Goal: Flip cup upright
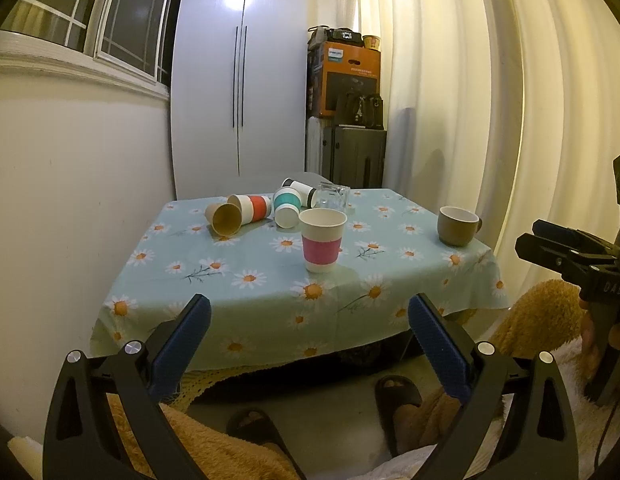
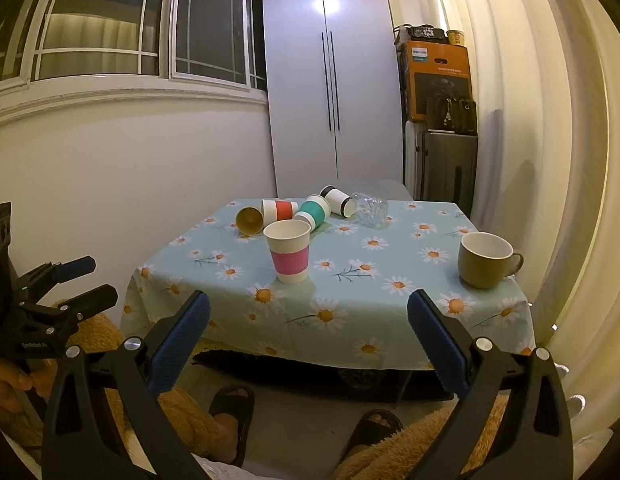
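Ahead, your left tongs (image 1: 309,314) and right tongs (image 2: 308,312) gape wide, holding nothing, short of the table (image 1: 270,280). Four paper cups (image 1: 254,208) lie toppled at its far edge; the glass (image 1: 331,196) blurs behind.

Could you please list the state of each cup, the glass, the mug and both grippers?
pink-banded cup: upright
brown cup: on its side
red-banded cup: on its side
teal-banded cup: on its side
black-banded cup: on its side
glass: on its side
mug: upright
left gripper: jaws open
right gripper: jaws open

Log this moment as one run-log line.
left gripper open | right gripper open | pink-banded cup upright | teal-banded cup on side
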`<state>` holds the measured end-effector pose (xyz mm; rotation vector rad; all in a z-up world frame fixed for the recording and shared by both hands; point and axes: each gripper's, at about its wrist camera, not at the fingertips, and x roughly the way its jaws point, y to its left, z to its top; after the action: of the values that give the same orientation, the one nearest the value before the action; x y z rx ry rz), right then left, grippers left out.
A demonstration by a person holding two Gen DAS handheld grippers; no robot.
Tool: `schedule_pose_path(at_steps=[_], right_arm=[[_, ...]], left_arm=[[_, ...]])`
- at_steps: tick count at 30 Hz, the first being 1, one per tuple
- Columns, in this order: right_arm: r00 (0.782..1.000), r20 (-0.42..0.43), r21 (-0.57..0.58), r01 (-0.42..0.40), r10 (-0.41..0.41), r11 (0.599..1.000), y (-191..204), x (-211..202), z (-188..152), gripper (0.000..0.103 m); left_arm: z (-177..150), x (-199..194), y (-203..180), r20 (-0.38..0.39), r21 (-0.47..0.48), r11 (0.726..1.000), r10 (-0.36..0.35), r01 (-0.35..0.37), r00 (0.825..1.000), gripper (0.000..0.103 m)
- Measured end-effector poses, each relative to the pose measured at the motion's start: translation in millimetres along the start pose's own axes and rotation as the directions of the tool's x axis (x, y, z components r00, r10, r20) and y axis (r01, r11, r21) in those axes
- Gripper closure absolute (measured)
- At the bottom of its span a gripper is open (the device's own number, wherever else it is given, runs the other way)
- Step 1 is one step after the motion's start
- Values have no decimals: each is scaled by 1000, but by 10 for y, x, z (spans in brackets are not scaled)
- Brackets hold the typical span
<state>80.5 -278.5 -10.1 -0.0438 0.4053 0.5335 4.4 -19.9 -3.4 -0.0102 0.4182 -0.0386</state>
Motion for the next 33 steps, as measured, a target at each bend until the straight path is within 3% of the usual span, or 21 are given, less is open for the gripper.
schedule_pose_path(at_steps=[33], right_arm=[[1000,-23,-11,4,-4,1000,-2,23,-17,5]], left_arm=[[13,-3,-3,-9,2,1000,0,0,1000,7]])
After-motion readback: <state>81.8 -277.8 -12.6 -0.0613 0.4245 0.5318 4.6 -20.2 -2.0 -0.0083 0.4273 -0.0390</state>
